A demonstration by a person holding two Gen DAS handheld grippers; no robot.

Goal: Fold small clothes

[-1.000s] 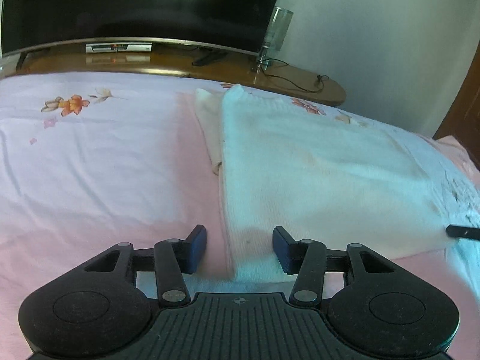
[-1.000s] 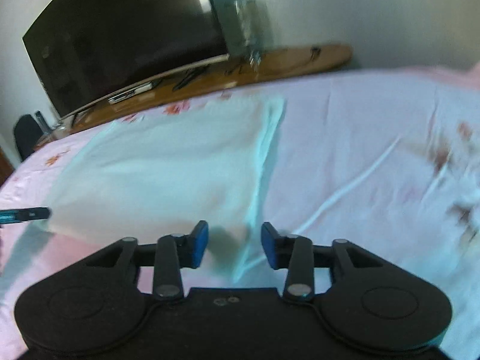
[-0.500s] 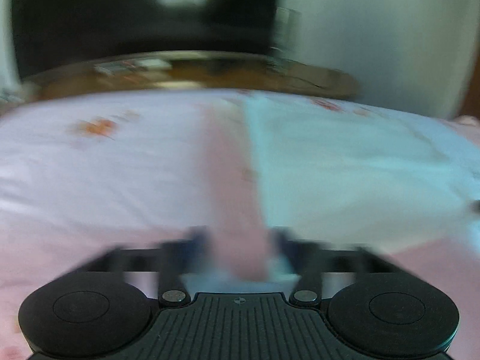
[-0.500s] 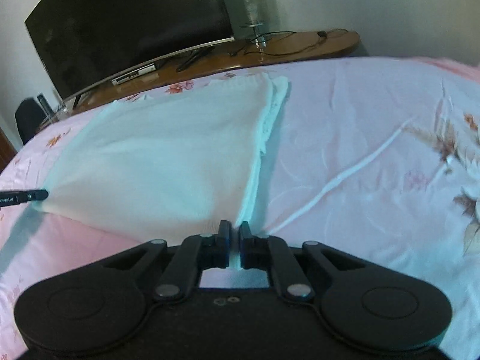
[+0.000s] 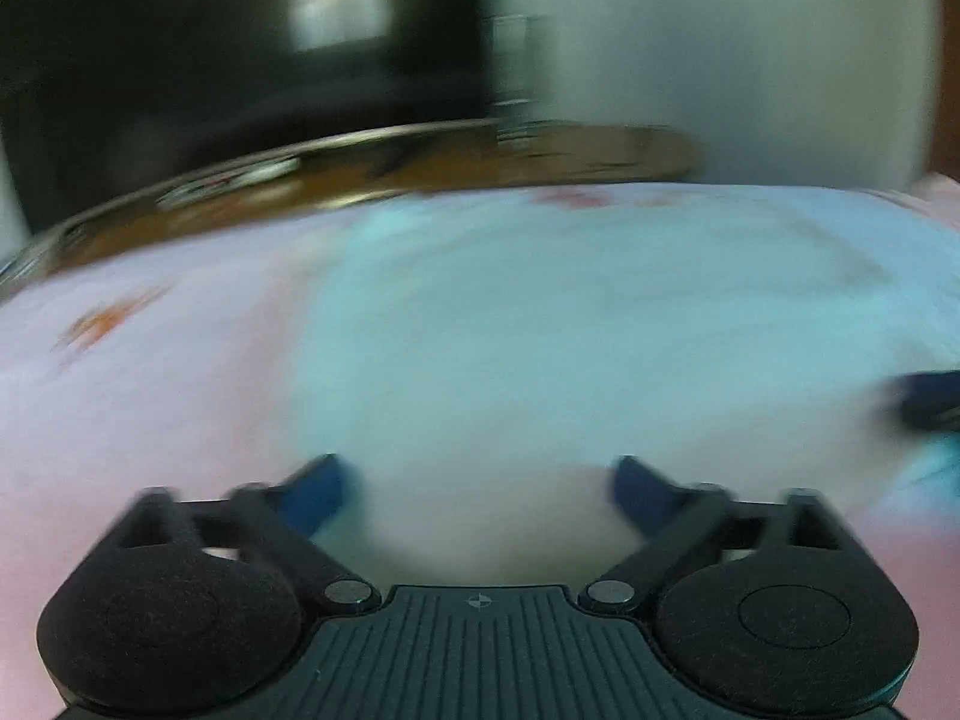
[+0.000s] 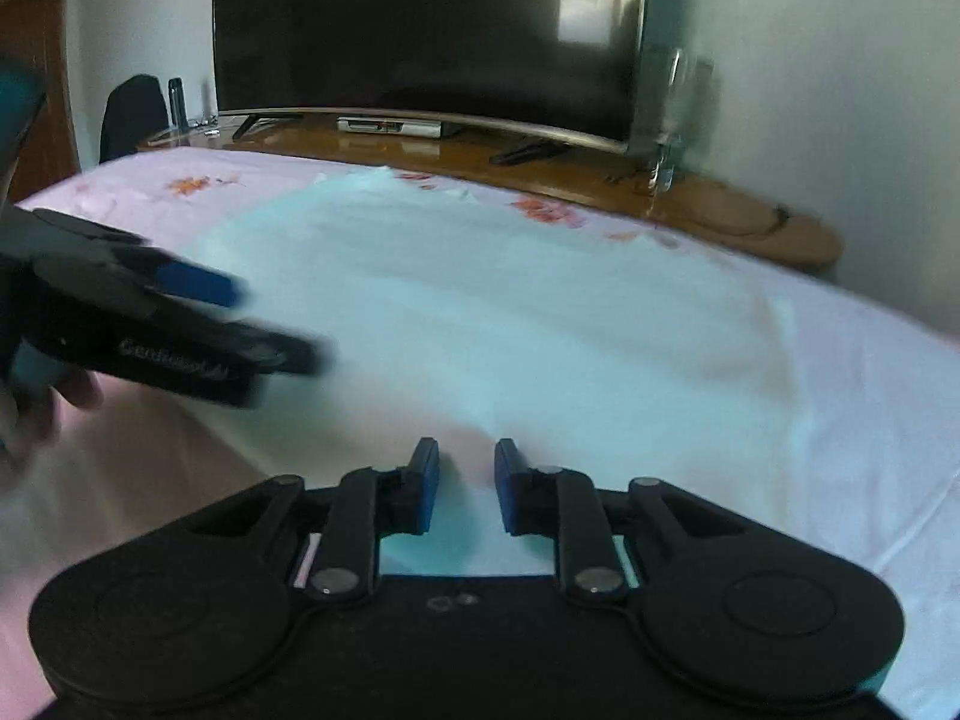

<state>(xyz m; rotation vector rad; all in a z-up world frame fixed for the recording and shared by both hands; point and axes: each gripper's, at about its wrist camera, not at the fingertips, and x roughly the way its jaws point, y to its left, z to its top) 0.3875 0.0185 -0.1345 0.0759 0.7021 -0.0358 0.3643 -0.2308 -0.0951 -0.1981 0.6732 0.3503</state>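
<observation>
Here, the folded white knitted garment [image 6: 510, 312] lay flat on the pink floral bedsheet [image 6: 888, 408], and everything else is placed against it. The left wrist view was heavily blurred, yet the same pale cloth [image 5: 570, 330] filled its middle, with the pink sheet [image 5: 138, 372] to its left.

The left black two-finger gripper [image 5: 483, 489] hovered at the garment's near edge, its blue-padded fingers [image 5: 318, 489] spread wide apart and nothing between them. From the right wrist view, that gripper [image 6: 258, 324] reached in over the garment's left side, the person's hand [image 6: 36, 402] behind it; whether it touched the cloth could not be told.

The right black two-finger gripper [image 6: 467, 483] sat at the garment's near edge as well, jaws parted by a narrow gap, with cloth showing below them but nothing pinched. Its dark tip [image 5: 930, 399] appeared at the garment's right edge in the left view.

Beyond the garment's far edge ran a curved wooden TV bench [image 6: 750, 222] carrying a large dark curved television [image 6: 420, 24] and a clear glass vase [image 6: 672, 114].
</observation>
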